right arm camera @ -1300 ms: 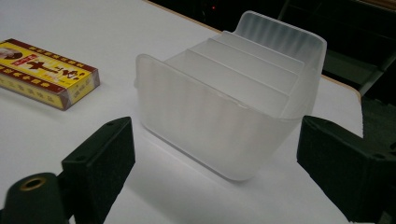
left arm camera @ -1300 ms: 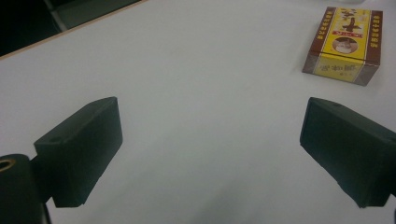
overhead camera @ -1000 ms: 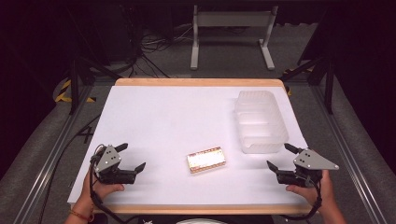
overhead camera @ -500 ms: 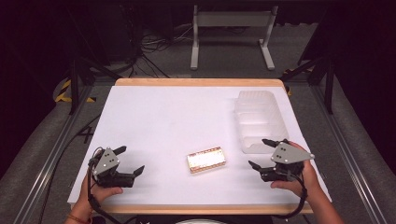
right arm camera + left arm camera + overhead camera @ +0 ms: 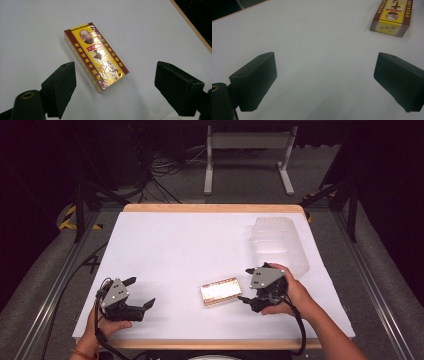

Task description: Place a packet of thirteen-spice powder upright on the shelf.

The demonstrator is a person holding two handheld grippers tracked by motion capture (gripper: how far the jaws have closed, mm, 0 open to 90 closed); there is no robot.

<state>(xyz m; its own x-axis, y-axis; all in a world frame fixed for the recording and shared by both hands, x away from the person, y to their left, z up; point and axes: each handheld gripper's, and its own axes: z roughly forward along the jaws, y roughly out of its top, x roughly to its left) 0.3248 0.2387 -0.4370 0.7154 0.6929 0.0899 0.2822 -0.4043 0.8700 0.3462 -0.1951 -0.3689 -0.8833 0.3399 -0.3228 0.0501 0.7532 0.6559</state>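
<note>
A flat yellow and brown box (image 5: 220, 291) wrapped in clear film lies on the white table (image 5: 185, 245) near the front middle. My right gripper (image 5: 245, 284) stands open just right of the box, its jaws pointing at it. In the right gripper view the box (image 5: 96, 56) lies flat just ahead of the right gripper (image 5: 118, 85), with nothing touching it. At the front left my left gripper (image 5: 140, 291) is open and well apart from the box. The left gripper view has the left gripper (image 5: 325, 75) over bare table, with the box (image 5: 392, 17) far off at the upper right.
A clear plastic container (image 5: 279, 245) stands at the right of the table, just behind my right hand. The table has a wooden front edge (image 5: 200, 344). Beyond the far edge, on the floor, are a metal stand (image 5: 247, 155) and cables.
My right gripper has moved left from the table's right edge to just beside the box. The left gripper has barely shifted. The box has not moved.
</note>
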